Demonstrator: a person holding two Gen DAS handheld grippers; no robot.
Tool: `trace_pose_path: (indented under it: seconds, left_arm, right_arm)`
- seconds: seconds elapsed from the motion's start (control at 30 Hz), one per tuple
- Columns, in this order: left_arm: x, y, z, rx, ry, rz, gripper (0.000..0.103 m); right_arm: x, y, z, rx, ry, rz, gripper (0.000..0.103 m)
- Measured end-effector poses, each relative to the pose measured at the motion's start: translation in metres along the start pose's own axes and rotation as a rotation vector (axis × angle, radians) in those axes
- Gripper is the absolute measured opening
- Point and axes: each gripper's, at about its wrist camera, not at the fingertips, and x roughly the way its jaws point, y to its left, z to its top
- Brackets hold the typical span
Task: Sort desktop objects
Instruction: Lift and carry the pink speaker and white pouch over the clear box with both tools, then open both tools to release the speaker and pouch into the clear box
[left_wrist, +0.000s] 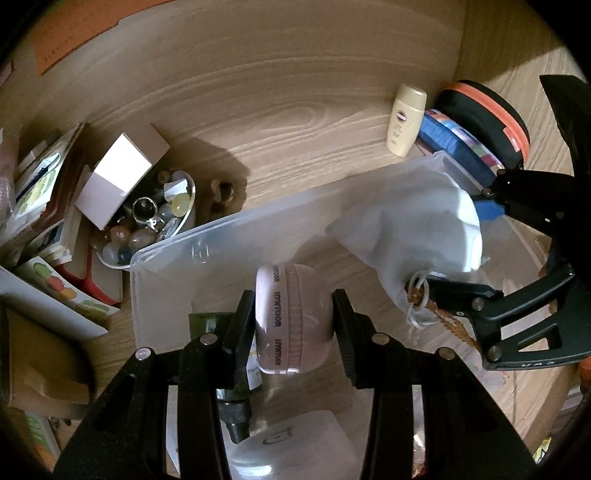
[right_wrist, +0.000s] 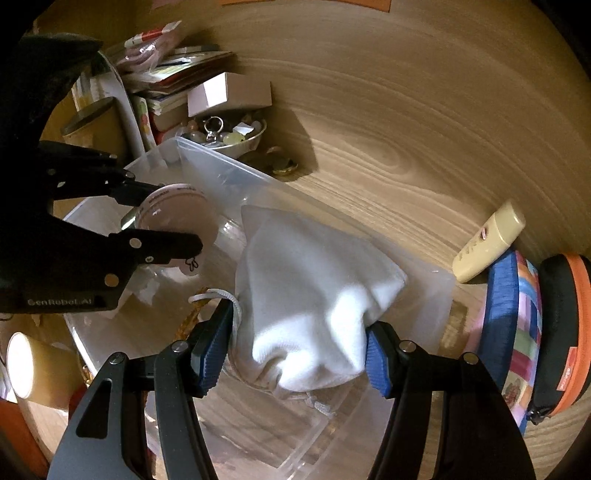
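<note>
Left wrist view sat right behind the left tool (left_wrist: 295, 317), looking steeply down along its fingers, and close in over the clear bin (left_wrist: 236, 229). It faced the back wall across the surface (left_wrist: 295, 122), with the book stack (left_wrist: 48, 221) out at its left edge. The right tool (left_wrist: 465, 243) reached in from the right there. Right wrist view rode just behind the right tool (right_wrist: 299, 350), tilted down as well, and just as near. The left tool (right_wrist: 162, 218) cut in from its left. Both views shared the clear bin (right_wrist: 424, 295), the bowl of trinkets (left_wrist: 147, 221) (right_wrist: 229, 138), the cream bottle (left_wrist: 405, 120) (right_wrist: 487, 242) and the orange-rimmed case (left_wrist: 491, 118) (right_wrist: 565, 332).
</note>
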Motion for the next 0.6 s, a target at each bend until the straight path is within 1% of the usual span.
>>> trace_pose_path:
  seconds: [0.13, 0.23, 0.4, 0.6]
  left_arm:
    - [0.002, 0.0, 0.0, -0.008, 0.013, -0.016, 0.041]
    - [0.002, -0.001, 0.0, -0.003, 0.006, -0.008, 0.041]
    - [0.002, -0.001, 0.0, -0.002, 0.012, -0.01, 0.041]
    - [0.002, 0.001, 0.001, 0.003, 0.005, -0.011, 0.041]
  right_arm:
    - [0.003, 0.003, 0.0, -0.031, 0.025, -0.007, 0.059]
    - [0.008, 0.007, 0.0, -0.054, 0.054, -0.016, 0.059]
    - [0.009, 0.009, -0.002, -0.074, 0.071, -0.023, 0.06]
    - [0.012, 0.009, -0.001, -0.069, 0.104, -0.033, 0.064]
